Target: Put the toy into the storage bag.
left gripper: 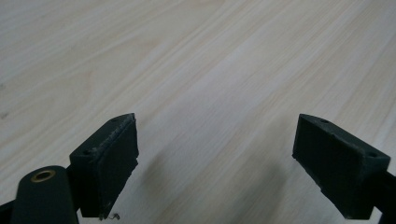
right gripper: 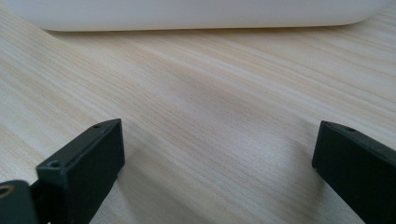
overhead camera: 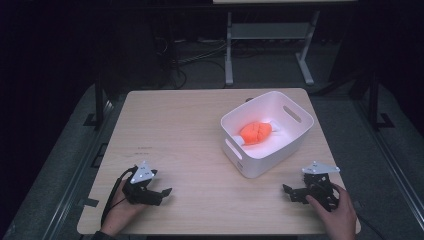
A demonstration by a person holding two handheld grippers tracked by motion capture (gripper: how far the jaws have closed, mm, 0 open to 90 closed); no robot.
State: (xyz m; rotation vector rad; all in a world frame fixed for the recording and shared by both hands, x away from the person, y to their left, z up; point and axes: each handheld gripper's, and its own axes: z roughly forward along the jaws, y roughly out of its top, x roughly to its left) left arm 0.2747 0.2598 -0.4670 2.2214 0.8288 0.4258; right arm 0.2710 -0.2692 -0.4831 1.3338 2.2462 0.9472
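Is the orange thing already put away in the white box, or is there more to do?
It looks put away: the orange thing lies inside the white box on the table. Nothing is in hand now. The left gripper and the right gripper both rest on the wood near the front edge, jaws wide open and holding nothing. I see nothing else on the table left to pack.

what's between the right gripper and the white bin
Nothing: bare wooden table runs from the open right gripper to the white bin wall in the right gripper view; the high view agrees.
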